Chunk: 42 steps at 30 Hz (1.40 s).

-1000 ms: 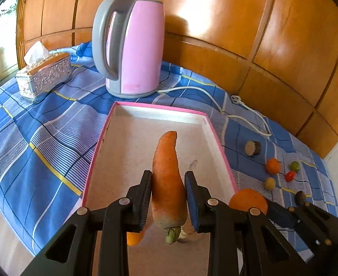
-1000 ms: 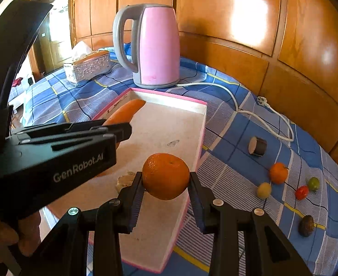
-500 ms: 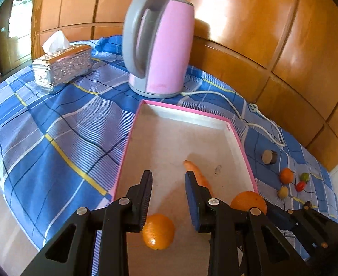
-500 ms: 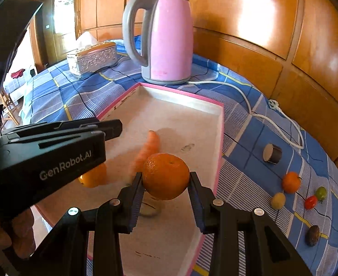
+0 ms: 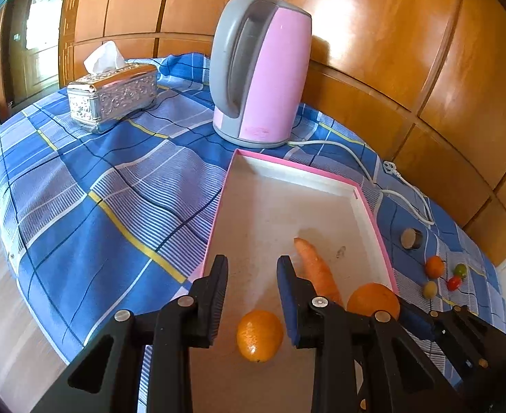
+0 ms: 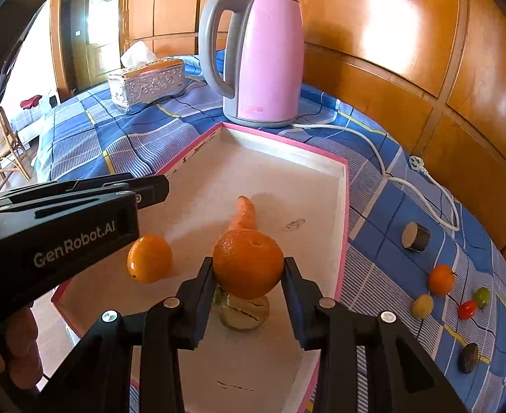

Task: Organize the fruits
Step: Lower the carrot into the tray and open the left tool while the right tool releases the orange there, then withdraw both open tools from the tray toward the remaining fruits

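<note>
The step in hand is loading produce into the pink-rimmed tray (image 6: 345,203) that lies on the checked blue cloth (image 5: 108,186) of the counter. The right tool (image 6: 248,268) is clamped on a large orange (image 6: 247,263), both pads pressing its sides, and holds it above the near part of the tray floor. Directly beneath it lies a pale, cracked round item (image 6: 244,311) whose identity cannot be told. The left tool (image 5: 252,287) stands narrow and empty, with nothing between its pads; a smaller orange (image 5: 259,335) rests on the tray floor just below its jaws, apart from them. A carrot (image 5: 316,272) lies in the tray with its tip toward the kettle (image 5: 263,69). Several small fruits (image 6: 440,279) and a dark cut piece (image 6: 415,236) lie outside the tray on the cloth to the right, so the task appears partly complete. Judged next requirement: lower the held orange onto a bare patch of tray floor, clear of the pale item and the carrot, then release. Risk noted: round fruit may roll on the flat floor.
</note>
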Each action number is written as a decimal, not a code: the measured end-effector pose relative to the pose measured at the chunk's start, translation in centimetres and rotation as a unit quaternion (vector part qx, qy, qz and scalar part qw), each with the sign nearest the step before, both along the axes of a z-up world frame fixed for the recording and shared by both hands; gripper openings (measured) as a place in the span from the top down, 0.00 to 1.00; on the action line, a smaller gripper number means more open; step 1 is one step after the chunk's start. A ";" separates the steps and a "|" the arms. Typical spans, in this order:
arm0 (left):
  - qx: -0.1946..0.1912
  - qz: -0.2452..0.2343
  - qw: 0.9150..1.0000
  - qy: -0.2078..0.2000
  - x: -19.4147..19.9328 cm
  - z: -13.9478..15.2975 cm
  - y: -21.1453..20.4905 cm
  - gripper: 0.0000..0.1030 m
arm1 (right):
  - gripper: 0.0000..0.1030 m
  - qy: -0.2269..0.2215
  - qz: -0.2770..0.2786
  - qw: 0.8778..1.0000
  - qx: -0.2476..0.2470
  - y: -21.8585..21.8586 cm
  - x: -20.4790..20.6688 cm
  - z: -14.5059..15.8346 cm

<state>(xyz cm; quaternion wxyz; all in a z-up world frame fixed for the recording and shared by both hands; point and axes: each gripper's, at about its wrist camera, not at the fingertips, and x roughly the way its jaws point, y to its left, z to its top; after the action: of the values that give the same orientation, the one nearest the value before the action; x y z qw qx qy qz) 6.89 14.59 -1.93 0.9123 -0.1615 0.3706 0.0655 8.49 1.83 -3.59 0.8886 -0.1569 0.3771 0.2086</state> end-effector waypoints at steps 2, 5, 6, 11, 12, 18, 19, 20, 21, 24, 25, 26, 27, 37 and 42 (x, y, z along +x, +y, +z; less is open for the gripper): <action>0.000 0.001 1.000 0.001 -0.1 0.0 0.1 0.71 | 0.62 0.001 0.000 1.000 0.001 0.0 0.0 0.0; 0.002 0.002 1.000 0.001 -0.4 0.0 0.1 0.71 | 0.62 0.003 0.001 1.000 0.000 0.1 0.0 0.0; 0.002 0.003 1.000 0.001 -0.5 0.0 0.1 0.71 | 0.62 0.005 0.002 1.000 0.000 0.1 0.0 -0.1; 0.000 0.009 1.000 0.001 -1.0 0.1 0.3 0.64 | 0.55 0.002 0.005 1.000 0.002 0.2 -0.3 0.0; 0.000 0.009 1.000 0.001 -1.0 0.1 0.3 0.64 | 0.50 -0.003 0.007 1.000 0.005 0.2 -0.5 0.2; 0.004 0.007 1.000 -0.002 -1.7 0.6 -0.1 0.64 | 0.45 -0.014 0.002 1.000 0.005 0.0 -1.0 0.7; 0.004 0.006 1.000 -0.003 -1.7 0.7 -0.2 0.64 | 0.45 -0.016 0.000 1.000 0.005 -0.1 -1.1 0.8; 0.005 0.006 1.000 -0.005 -1.8 0.8 -0.3 0.64 | 0.45 -0.018 -0.001 1.000 0.004 -0.2 -1.3 0.9; 0.006 0.005 1.000 -0.006 -1.9 0.9 -0.4 0.64 | 0.45 -0.019 -0.003 1.000 0.003 -0.2 -1.3 0.9; 0.009 0.000 1.000 -0.008 -2.2 1.1 -0.8 0.64 | 0.45 -0.023 -0.008 1.000 0.005 -0.6 -1.7 1.2; 0.010 -0.001 1.000 -0.009 -2.2 1.2 -0.9 0.64 | 0.45 -0.024 -0.010 1.000 0.006 -0.7 -1.8 1.3; 0.011 -0.003 1.000 -0.009 -2.3 1.3 -1.1 0.64 | 0.45 -0.025 -0.012 1.000 0.006 -0.9 -1.9 1.4; 0.011 -0.005 1.000 -0.010 -2.4 1.3 -1.2 0.64 | 0.45 -0.026 -0.014 1.000 0.007 -1.0 -2.0 1.5; 0.020 -0.024 0.999 -0.015 -3.1 2.0 -2.9 0.64 | 0.45 -0.035 -0.031 0.999 0.013 -2.4 -2.8 2.1; 0.021 -0.029 0.999 -0.017 -3.2 2.1 -3.5 0.64 | 0.45 -0.045 -0.035 0.998 0.017 -2.9 -3.3 2.6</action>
<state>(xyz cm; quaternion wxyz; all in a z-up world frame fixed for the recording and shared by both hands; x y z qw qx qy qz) 3.68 11.11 0.20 0.9231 -0.1320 0.3585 0.0438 5.23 -1.10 -0.95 0.9139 -0.1372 0.3386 0.1768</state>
